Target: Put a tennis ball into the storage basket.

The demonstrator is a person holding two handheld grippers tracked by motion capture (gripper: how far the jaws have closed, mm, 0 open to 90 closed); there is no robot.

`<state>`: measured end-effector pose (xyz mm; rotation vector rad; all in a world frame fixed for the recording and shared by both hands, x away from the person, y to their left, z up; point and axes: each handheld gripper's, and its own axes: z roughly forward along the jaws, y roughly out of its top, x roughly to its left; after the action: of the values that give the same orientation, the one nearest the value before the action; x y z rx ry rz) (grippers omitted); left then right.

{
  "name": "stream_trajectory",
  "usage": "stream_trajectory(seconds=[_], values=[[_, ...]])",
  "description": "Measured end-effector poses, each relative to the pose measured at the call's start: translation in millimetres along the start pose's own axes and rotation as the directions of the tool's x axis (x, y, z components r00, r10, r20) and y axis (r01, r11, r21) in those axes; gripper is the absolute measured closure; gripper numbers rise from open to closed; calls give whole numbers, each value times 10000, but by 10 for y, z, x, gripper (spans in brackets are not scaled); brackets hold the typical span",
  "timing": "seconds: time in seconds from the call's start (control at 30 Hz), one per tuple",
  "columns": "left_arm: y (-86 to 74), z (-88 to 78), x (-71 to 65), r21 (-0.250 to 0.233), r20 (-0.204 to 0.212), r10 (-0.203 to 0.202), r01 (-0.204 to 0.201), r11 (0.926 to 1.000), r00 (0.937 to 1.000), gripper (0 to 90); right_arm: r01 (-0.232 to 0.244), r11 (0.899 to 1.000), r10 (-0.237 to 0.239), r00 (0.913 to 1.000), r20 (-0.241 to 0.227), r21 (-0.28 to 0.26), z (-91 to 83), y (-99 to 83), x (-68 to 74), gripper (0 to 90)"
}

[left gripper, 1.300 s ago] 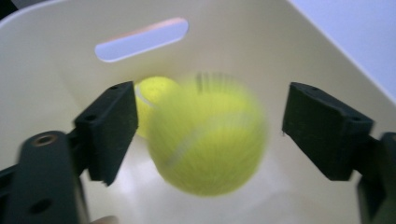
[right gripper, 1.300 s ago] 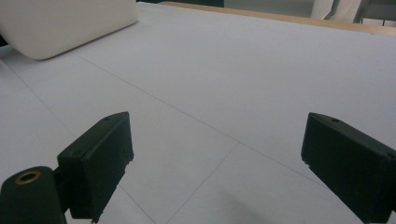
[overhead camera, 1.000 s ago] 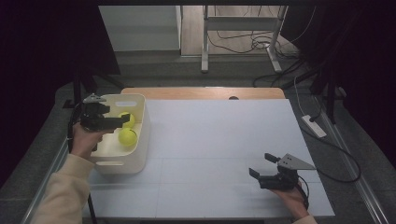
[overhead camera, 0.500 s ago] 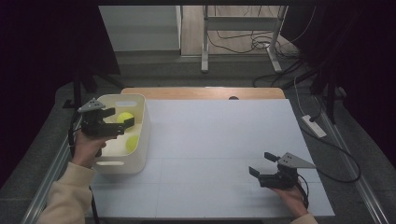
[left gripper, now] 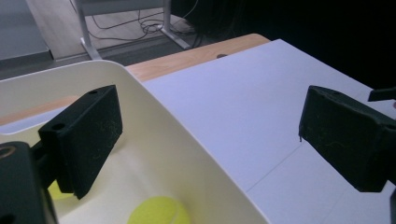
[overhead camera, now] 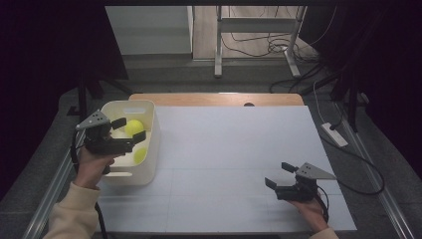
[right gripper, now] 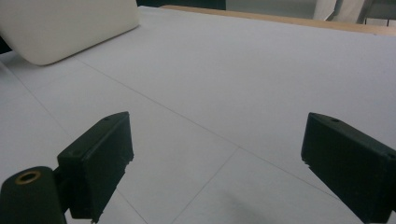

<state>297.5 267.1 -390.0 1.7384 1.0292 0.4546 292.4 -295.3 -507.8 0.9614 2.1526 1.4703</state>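
A white bin (overhead camera: 152, 144) stands at the table's left with two yellow-green tennis balls (overhead camera: 133, 127) (overhead camera: 140, 155) inside. My left gripper (overhead camera: 130, 128) hovers over the bin's left side, held by a hand in a cream sleeve. It is open, its jaws have just been closing slightly, and nothing is between them. In the left gripper view the gripper (left gripper: 210, 116) looks across the bin's rim (left gripper: 187, 135), with a ball (left gripper: 159, 212) below. My right gripper (overhead camera: 278, 175) rests low at the table's front right, open and empty, its jaws (right gripper: 215, 140) wide over the bare white table.
The white table top (overhead camera: 234, 149) stretches between the two grippers, with a wooden strip (overhead camera: 214, 99) along its far edge. The bin's corner (right gripper: 65, 28) lies far off in the right gripper view. Cables and desk legs (overhead camera: 219, 45) are on the floor beyond.
My left gripper has drawn back toward the person and risen a little above the bin. The right gripper has stayed where it was.
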Motion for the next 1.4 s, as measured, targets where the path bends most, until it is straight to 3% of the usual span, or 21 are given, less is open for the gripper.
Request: stream_trajectory(seconds=[0.27,0.33,0.63,0.73,0.9,1.4], values=[[-42,-10,-165,8,388,293,-294,9996,9988,74,21,10000,-21,10000,-4,1,-4,5,10,90],[-66,-23,-230,-58,662,484,-481,9988,9966,82,26,10000,-26,10000,-4,0,-3,7,13,90],[-133,-59,-426,-220,1107,852,-833,9963,9902,87,56,10000,-56,10000,-26,4,12,14,23,90],[-187,-60,-529,-359,1355,1057,-1017,9942,9851,89,36,10000,-36,10000,-49,-36,8,18,29,90],[-244,5,-638,-186,1761,1203,-1188,9927,9770,88,11,10000,-11,10000,-54,-47,5,17,24,90],[-384,138,-804,-5,2451,1497,-1543,9880,9579,93,66,10000,-66,10000,-54,-6,10,12,28,90]])
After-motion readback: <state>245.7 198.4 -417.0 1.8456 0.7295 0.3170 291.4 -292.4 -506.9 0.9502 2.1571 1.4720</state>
